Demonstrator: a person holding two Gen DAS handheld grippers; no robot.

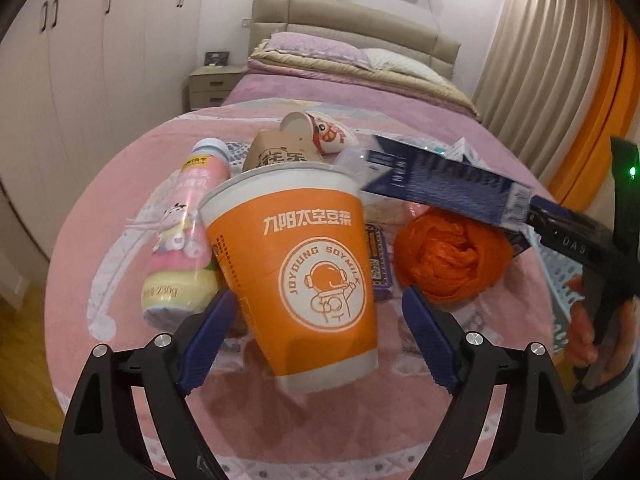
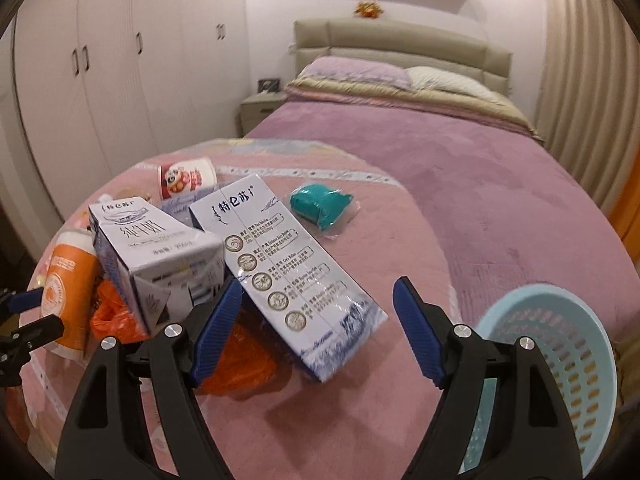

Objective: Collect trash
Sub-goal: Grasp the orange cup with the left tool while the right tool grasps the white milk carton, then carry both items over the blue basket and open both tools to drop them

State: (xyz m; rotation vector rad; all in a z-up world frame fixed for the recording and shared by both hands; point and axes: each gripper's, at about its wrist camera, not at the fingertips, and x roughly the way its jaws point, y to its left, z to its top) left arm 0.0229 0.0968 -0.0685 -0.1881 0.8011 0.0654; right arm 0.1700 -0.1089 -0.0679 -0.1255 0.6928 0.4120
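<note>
Evidently little is binned: your pale-blue perforated plastic basket (image 2: 560, 364) looks empty, with your right gripper (image 2: 318, 330) spread around a glossy milk carton (image 2: 288, 264) just left of it. Further left, your left gripper (image 1: 316, 338) gapes around a tapered orange paper cup (image 1: 296, 264), not yet clamped.

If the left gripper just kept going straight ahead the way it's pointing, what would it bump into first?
Most likely the orange soymilk cup. It stands right between the open fingers of the left gripper, nearer than the pink yogurt bottle to one side and the orange plastic bag to the other.
</note>
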